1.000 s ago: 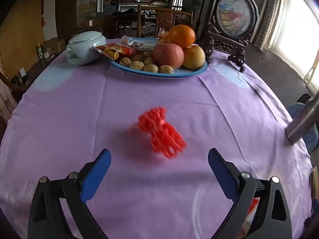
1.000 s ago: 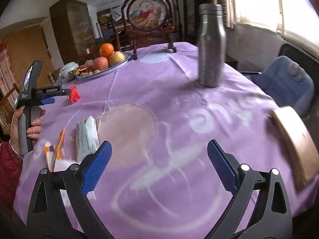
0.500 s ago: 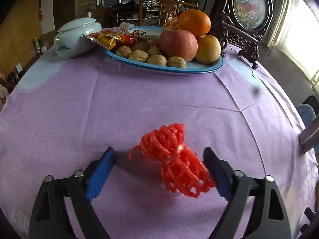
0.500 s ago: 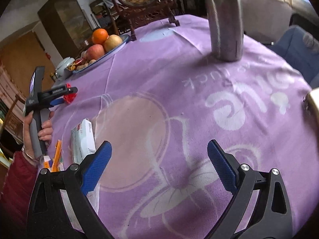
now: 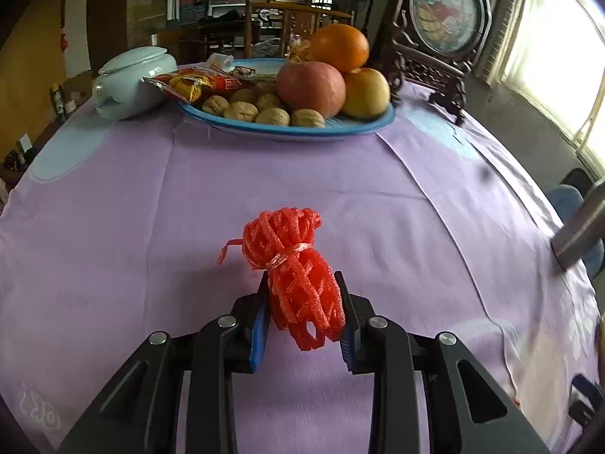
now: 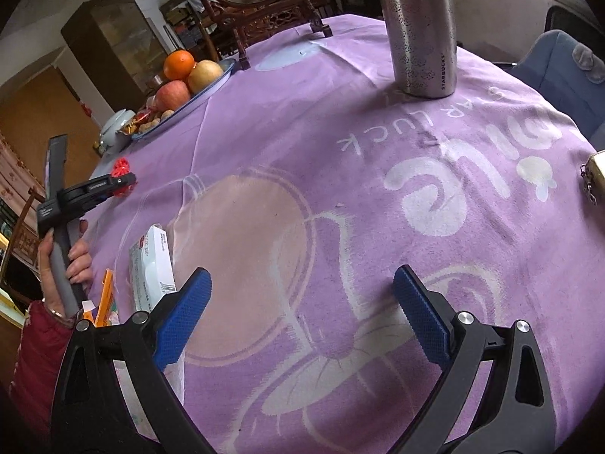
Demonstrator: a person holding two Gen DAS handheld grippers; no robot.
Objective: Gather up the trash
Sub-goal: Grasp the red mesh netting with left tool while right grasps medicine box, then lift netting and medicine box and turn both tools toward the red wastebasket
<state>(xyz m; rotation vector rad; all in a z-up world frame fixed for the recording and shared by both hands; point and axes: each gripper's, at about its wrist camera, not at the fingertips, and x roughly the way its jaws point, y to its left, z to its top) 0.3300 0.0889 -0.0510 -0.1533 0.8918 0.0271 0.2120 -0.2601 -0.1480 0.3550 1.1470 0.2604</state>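
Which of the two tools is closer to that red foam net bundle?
Left. The left tool is clamped on the red foam net bundle. The right tool is open, well away across the purple tablecloth.

The left gripper (image 5: 302, 310), wide open a second ago, now clamps its blue pads on the lower half of the red foam fruit net (image 5: 293, 268), which sits at lower centre instead of mid-frame. In the right wrist view the steel bottle (image 6: 419, 30) stands nearer the top edge.
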